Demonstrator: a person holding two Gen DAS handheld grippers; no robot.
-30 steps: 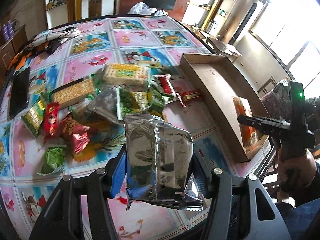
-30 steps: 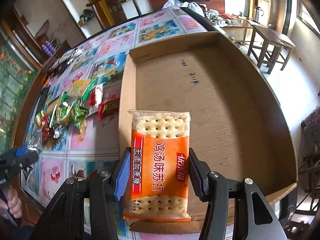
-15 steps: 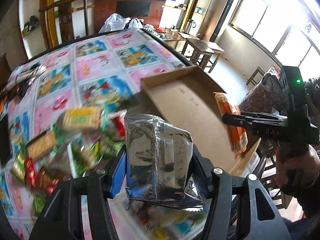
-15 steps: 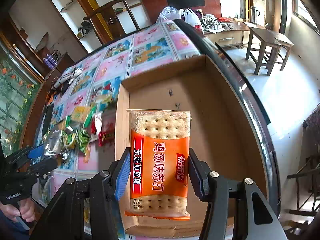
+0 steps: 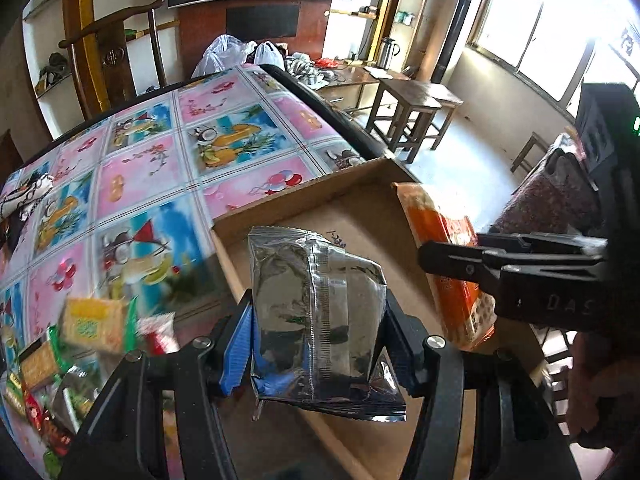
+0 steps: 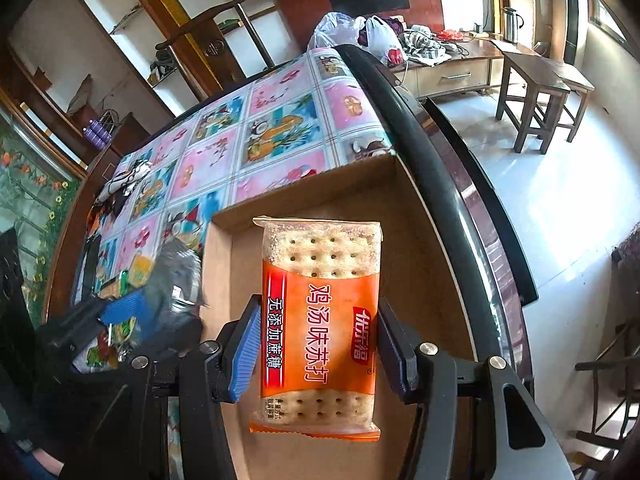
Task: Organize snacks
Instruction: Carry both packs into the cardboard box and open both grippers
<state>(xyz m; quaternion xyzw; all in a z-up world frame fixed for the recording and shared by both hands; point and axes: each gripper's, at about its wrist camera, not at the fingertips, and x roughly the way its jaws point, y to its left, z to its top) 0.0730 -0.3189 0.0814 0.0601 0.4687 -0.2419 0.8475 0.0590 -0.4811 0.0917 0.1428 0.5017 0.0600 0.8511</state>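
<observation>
the left gripper (image 5: 318, 344) is clamped on a silver foil packet (image 5: 316, 312), held upright with its long axis pointing away, over the near left edge of a shallow cardboard box (image 5: 360, 208). the right gripper (image 6: 316, 344) is clamped on an orange cracker pack (image 6: 320, 320), long axis also pointing away, above the box floor. only the right view shows its chinese lettering face-on. only the left view shows loose snacks (image 5: 92, 324) on the flowered tablecloth (image 5: 160, 160).

Blurred snack pile (image 5: 80, 344), partly cropped
</observation>
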